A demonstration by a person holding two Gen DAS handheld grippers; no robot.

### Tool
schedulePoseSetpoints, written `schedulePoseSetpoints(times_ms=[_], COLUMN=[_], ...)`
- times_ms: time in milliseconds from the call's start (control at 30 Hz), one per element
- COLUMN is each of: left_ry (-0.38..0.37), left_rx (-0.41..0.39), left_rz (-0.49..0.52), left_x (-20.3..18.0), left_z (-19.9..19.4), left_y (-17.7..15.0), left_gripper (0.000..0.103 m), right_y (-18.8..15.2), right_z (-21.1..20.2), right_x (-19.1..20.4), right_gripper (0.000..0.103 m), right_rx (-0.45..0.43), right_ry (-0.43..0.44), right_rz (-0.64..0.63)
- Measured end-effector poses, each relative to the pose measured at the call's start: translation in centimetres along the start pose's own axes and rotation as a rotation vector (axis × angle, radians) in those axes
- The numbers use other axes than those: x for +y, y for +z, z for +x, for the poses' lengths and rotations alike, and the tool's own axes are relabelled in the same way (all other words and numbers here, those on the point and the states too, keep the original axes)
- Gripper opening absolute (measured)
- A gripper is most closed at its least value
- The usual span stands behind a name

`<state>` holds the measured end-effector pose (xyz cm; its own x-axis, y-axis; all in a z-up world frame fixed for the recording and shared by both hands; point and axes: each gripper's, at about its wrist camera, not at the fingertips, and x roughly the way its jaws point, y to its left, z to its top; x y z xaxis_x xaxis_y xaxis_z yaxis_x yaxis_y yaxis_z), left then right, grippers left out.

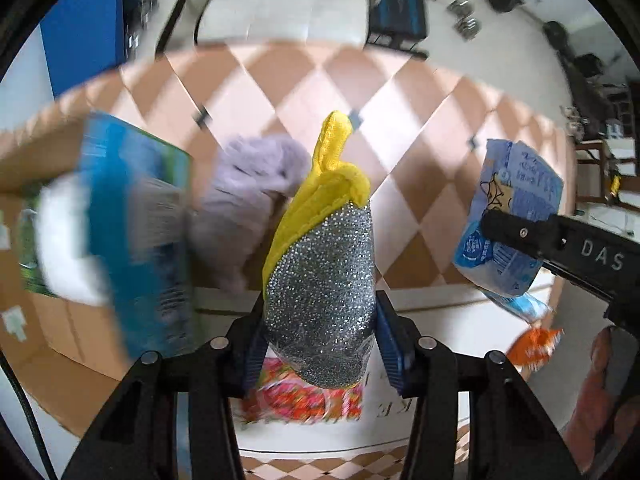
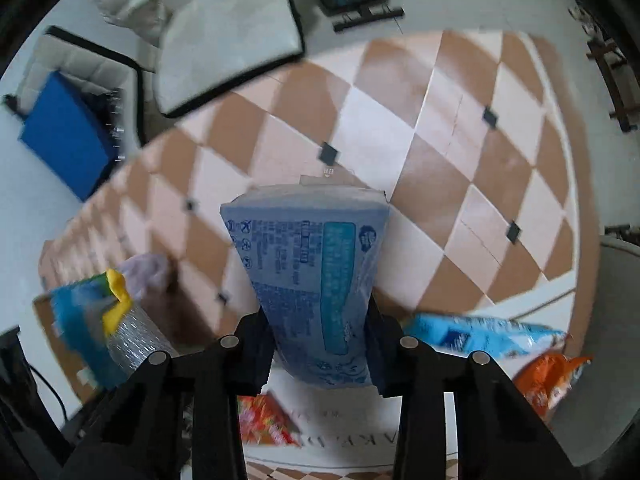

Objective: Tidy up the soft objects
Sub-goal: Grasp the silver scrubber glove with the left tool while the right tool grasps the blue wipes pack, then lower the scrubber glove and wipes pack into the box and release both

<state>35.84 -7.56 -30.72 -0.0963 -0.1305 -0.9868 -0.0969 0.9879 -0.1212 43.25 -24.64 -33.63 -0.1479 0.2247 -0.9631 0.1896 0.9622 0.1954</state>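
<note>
My left gripper (image 1: 320, 334) is shut on a silver glitter and yellow scrubbing cloth (image 1: 322, 280) that stands up between the fingers, held in the air. It also shows in the right wrist view (image 2: 124, 320) at lower left. My right gripper (image 2: 320, 340) is shut on a pale blue tissue pack (image 2: 316, 280), also held up. In the left wrist view the right gripper (image 1: 516, 236) and its tissue pack (image 1: 512, 216) are at the right. A lilac fluffy cloth (image 1: 248, 200) lies in a cardboard box (image 1: 80, 336) at the left.
A blue-green package (image 1: 132, 232) stands blurred in the box. A red patterned pack (image 1: 304, 400), a bright blue pack (image 2: 484, 334) and an orange pack (image 2: 548, 380) lie below on a white surface. A checkered floor (image 2: 440, 140) and a white cushion (image 2: 228, 40) lie beyond.
</note>
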Motion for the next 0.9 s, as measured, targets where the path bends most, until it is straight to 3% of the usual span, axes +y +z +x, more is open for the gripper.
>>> schedulePoseSetpoints(times_ms=[200, 367, 500, 600, 900], left_ry=[-0.024, 0.03, 0.095, 0.115, 0.127], left_rx=[-0.133, -0.162, -0.142, -0.095, 0.08], left_rz=[0.065, 0.047, 0.004, -0.036, -0.071], left_x=[5.3, 12.4, 19.1, 24.4, 33.4], left_z=[-8.2, -10.8, -10.5, -9.3, -3.2], left_y=[-4.9, -8.1, -9.6, -10.2, -8.8], left_gripper=[0.046, 0.046, 0.046, 0.046, 0.046], right_y=[-6.8, -13.5, -18.9, -20.9, -22.6], right_z=[-6.3, -7.9, -5.9, -2.9, 7.0], right_x=[3.8, 9.7, 16.7, 21.4, 30.2], right_gripper=[0.04, 0.04, 0.04, 0.04, 0.041], right_rx=[-0.104, -0.109, -0.087, -0.03, 0.101], right_ry=[0.096, 0.165, 0.175, 0.191, 0.166], right_rz=[-0.097, -0.2, -0.289, -0.311, -0.35])
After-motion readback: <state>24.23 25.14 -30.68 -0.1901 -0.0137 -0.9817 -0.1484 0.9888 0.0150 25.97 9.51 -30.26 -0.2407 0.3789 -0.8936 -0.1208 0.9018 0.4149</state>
